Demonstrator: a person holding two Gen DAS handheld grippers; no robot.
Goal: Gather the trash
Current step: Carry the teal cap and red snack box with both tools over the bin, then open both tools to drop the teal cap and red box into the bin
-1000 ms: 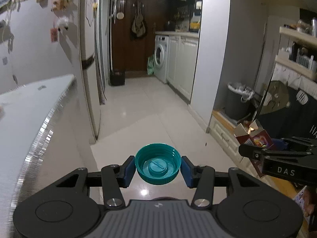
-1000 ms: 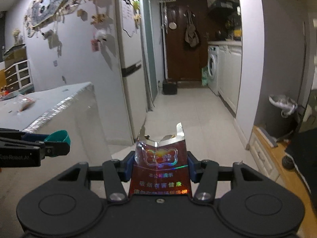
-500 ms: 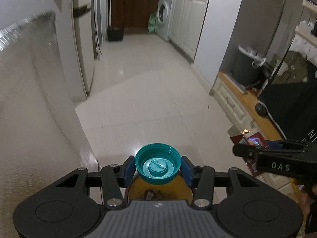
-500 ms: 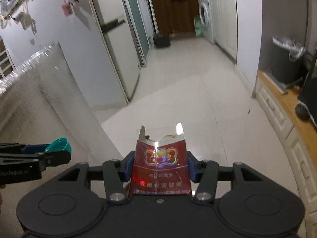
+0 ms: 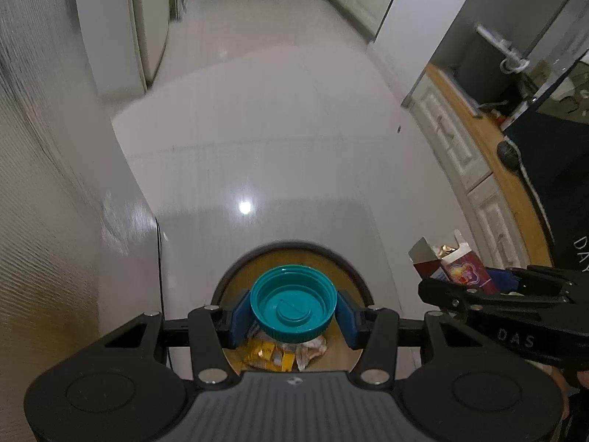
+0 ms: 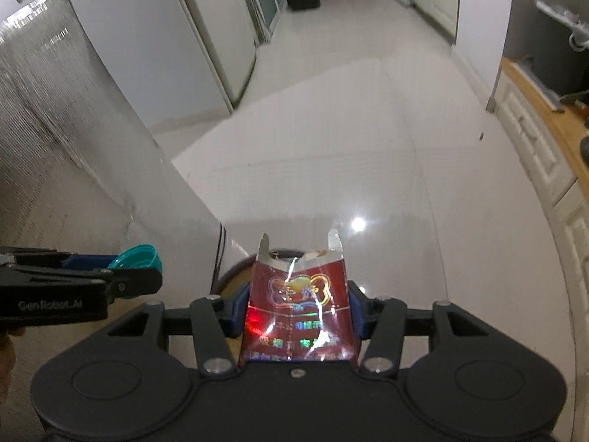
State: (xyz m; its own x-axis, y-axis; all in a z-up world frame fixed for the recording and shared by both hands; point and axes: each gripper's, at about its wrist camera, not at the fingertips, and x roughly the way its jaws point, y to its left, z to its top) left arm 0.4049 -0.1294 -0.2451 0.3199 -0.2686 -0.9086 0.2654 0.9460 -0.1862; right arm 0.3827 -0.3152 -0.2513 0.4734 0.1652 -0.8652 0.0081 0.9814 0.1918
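Observation:
A teal plastic lid [image 5: 293, 304] sits hollow side up between the blue pads of my left gripper [image 5: 293, 313], which is shut on it. Right under it stands a round bin [image 5: 294, 254] with a dark rim and yellowish inside, holding yellow wrappers [image 5: 265, 355]. My right gripper [image 6: 298, 307] is shut on a torn red cigarette pack [image 6: 298, 305] with shiny wrap. In the left wrist view that pack [image 5: 462, 269] and the right gripper [image 5: 478, 291] hang to the right of the bin. In the right wrist view the bin's rim [image 6: 235, 276] peeks out behind the pack, with the lid [image 6: 138, 256] at left.
A silver-covered table side [image 5: 44, 202] rises close on the left, a cable [image 5: 160, 258] hanging along it. White glossy floor [image 5: 257, 118] runs ahead to a fridge [image 5: 114, 18]. White low cabinets with a wooden top [image 5: 475, 140] and a dark bin [image 5: 489, 59] stand right.
Both grippers have sunk and tipped downward, each keeping its item. The far hallway has slid out of sight, and the round bin has come into view under the lid.

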